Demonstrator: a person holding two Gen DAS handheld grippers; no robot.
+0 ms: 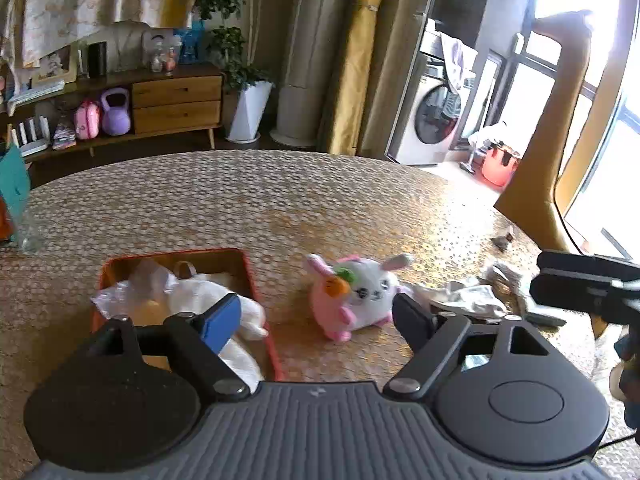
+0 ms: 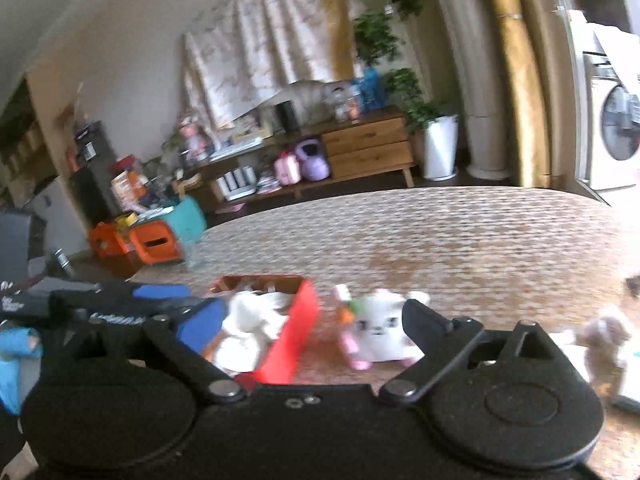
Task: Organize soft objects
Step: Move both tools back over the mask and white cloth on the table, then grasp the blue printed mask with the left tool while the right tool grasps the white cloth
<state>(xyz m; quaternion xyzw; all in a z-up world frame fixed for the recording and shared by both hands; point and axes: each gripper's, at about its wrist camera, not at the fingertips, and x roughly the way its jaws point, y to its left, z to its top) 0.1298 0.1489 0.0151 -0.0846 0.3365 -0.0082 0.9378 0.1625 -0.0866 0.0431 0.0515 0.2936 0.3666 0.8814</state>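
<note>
A red box sits on the table at the near left, with a white soft toy and a crumpled clear bag inside. To its right a white and pink bunny plush with a carrot lies on the tablecloth. My left gripper hangs open above the box's right edge and the bunny, with nothing between its fingers. In the right wrist view my right gripper is open too, above the red box and the bunny, holding nothing. The other gripper shows at the left.
Crumpled grey-white cloths lie right of the bunny, and a small brownish plush lies further right. A clear glass stands at the table's left edge. The patterned round tabletop stretches beyond. Orange stools stand on the floor.
</note>
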